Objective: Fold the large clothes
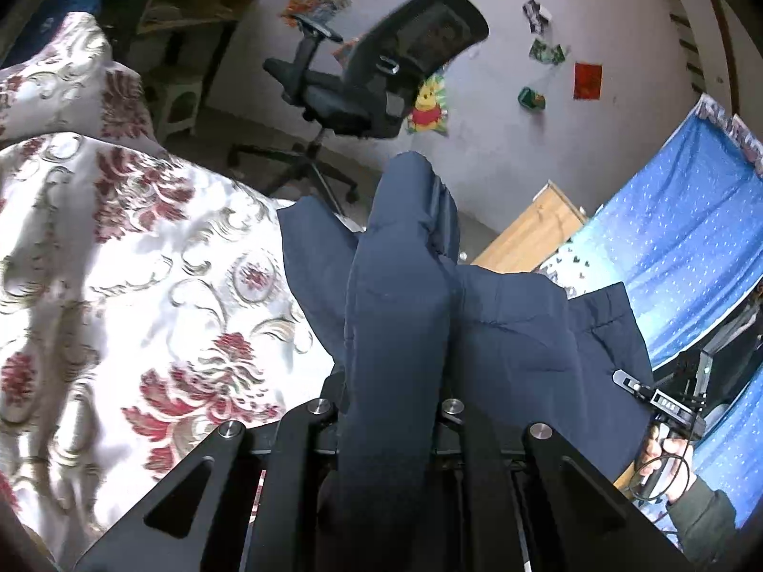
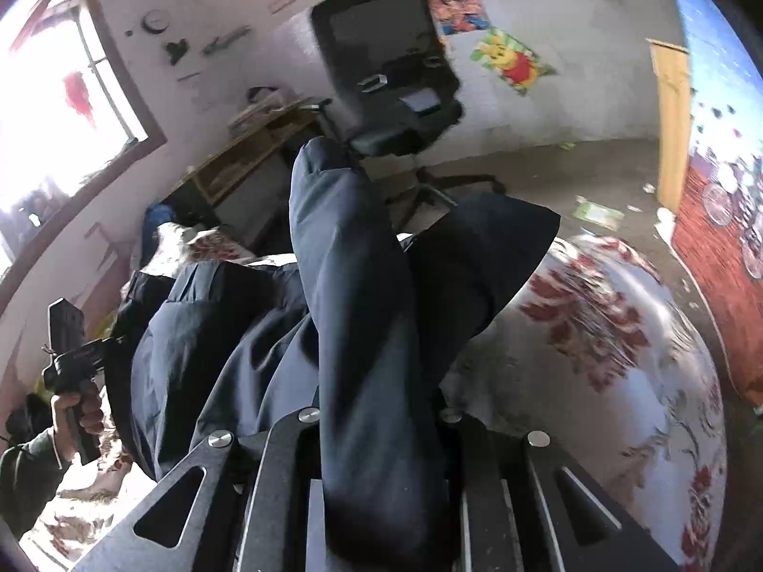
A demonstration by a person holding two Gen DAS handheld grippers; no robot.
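Note:
A large dark navy garment (image 1: pixel 477 324) hangs between my two grippers above a bed with a white and red floral cover (image 1: pixel 124 257). My left gripper (image 1: pixel 391 381) is shut on a thick fold of the garment, which covers its fingertips. My right gripper (image 2: pixel 376 391) is shut on another fold of the same garment (image 2: pixel 353 286), fingertips hidden by cloth. The right gripper and the hand holding it show at the right edge of the left wrist view (image 1: pixel 667 410). The left gripper shows at the left edge of the right wrist view (image 2: pixel 71 357).
A black office chair (image 1: pixel 372 81) stands on the floor beyond the bed, also in the right wrist view (image 2: pixel 396 90). A wooden desk (image 1: pixel 190 5) stands by the wall. A blue patterned curtain (image 1: pixel 677 238) hangs at the right. A bright window (image 2: pixel 62 109) is on the left.

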